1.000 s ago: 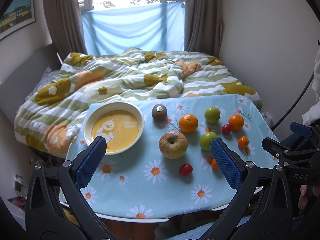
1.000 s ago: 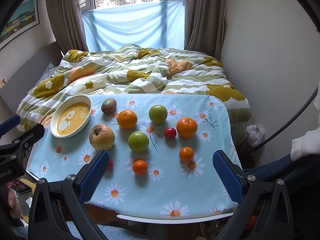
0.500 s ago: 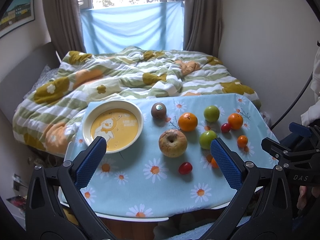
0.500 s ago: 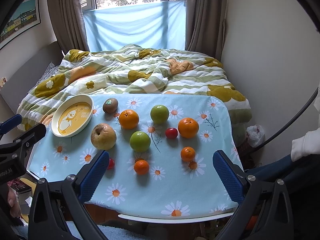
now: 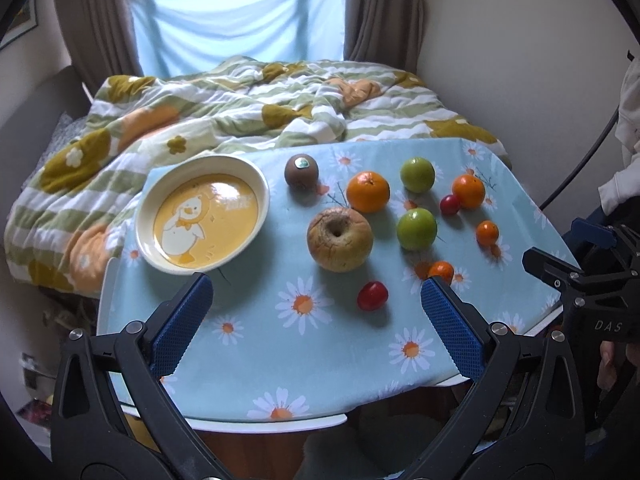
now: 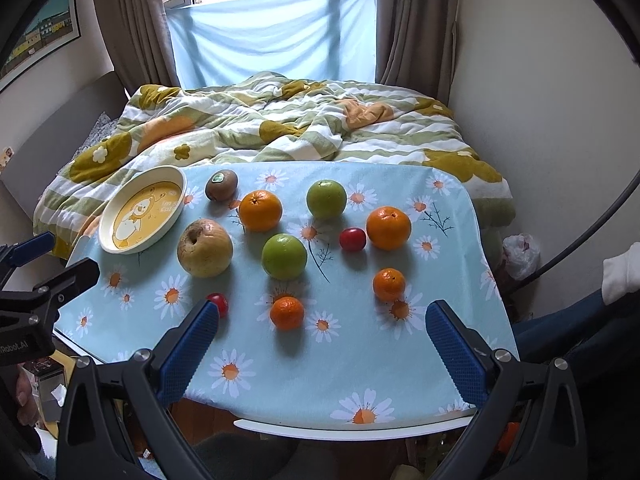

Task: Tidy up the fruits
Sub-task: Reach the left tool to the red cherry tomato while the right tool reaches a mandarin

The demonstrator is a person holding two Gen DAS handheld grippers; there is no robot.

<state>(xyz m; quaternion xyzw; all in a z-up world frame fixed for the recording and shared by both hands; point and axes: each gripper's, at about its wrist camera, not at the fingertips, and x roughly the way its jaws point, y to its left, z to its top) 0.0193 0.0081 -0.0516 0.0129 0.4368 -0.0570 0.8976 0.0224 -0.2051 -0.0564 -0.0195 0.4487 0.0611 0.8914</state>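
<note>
Fruit lies scattered on a daisy-print tablecloth [image 5: 344,352]. A yellow duck plate [image 5: 202,214] [image 6: 142,210] sits empty at the far left. Near it are a kiwi [image 5: 301,171] [image 6: 221,185], a large brownish pear [image 5: 340,238] [image 6: 205,248], two oranges [image 6: 260,211] [image 6: 388,227], two green apples [image 6: 284,256] [image 6: 326,199], two small tangerines [image 6: 287,312] [image 6: 389,284] and two cherry tomatoes [image 5: 372,295] [image 6: 353,239]. My left gripper [image 5: 316,306] hangs open over the near left of the table. My right gripper [image 6: 322,334] hangs open over the near right, above the small tangerines. Neither holds anything.
A bed with a rumpled green, white and orange duvet [image 6: 288,128] lies straight behind the table. A wall stands close on the right. The table's white front edge [image 6: 352,434] is just under the grippers. A white sleeve [image 6: 622,270] shows at the right.
Both grippers have tilted down and moved a little closer to the table, so the fruit sits larger in both views. No fruit has moved.
</note>
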